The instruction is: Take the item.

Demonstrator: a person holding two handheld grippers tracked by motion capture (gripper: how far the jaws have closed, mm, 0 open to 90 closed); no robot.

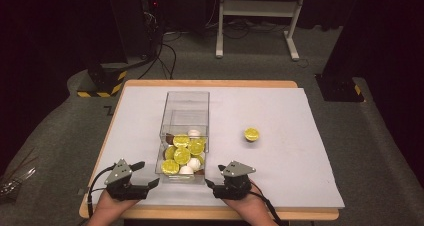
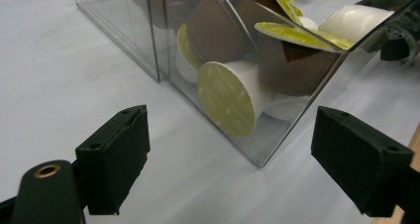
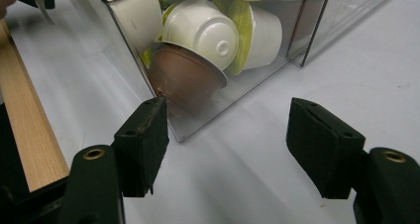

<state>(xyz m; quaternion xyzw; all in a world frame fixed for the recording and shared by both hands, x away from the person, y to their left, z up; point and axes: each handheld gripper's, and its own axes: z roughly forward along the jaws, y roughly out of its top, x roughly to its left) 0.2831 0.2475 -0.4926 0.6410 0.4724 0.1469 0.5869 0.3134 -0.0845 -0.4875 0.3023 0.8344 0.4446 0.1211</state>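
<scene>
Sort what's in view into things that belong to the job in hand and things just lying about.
Job in hand:
- clear box
- capsules in it
- lone capsule on the table
- left hand-held gripper, open
- right hand-held gripper, open

Lying about:
- white stand
- floor cables

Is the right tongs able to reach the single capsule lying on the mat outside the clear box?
Probably yes: the right tongs stand open, and only bare mat separates them from the lone capsule.
</scene>
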